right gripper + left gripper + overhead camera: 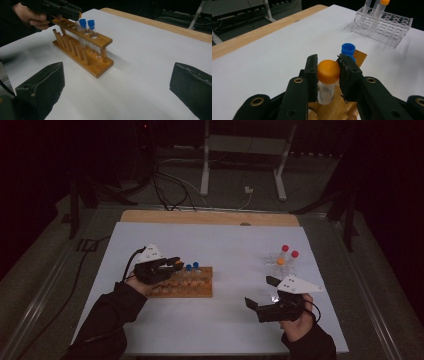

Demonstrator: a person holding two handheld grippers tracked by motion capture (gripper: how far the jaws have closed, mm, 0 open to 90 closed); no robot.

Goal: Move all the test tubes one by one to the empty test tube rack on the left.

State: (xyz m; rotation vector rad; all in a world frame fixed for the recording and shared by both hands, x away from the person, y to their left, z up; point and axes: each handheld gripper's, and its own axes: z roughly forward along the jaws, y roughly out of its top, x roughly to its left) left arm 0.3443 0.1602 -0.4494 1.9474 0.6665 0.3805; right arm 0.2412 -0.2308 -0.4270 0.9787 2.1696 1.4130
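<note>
Two racks on the table (150, 330): a wood rack (186, 282) at left, a clear rack (384, 25) far right w/ red- and orange-capped tubes. Left gripper (327, 75) is clamped on an orange-cap tube (327, 82), jaws pressing both sides of the cap and upper body. Tube hangs upright over the wood rack, right next to the two blue-cap tubes (87, 31) already seated there. From the right gripper view the left gripper sits low over the rack's top bar; can't tell if the tube's tip is in a hole yet, the gripper hides it.

Right gripper (115, 80) is wide open, nothing btwn the jaws, parked near the table edge well apart from both racks.

Risks, as I see it:
- tube tip misses the hole & lands on the bar, so pushing down would tilt it or slide it in the jaws
- gripper is close to the nearest blue cap; a sideways nudge could knock that tube
- wood rack isn't held by anything, so off-centre pressure might shift or tip it
- letting go before it's seated = tube drops or topples
</note>
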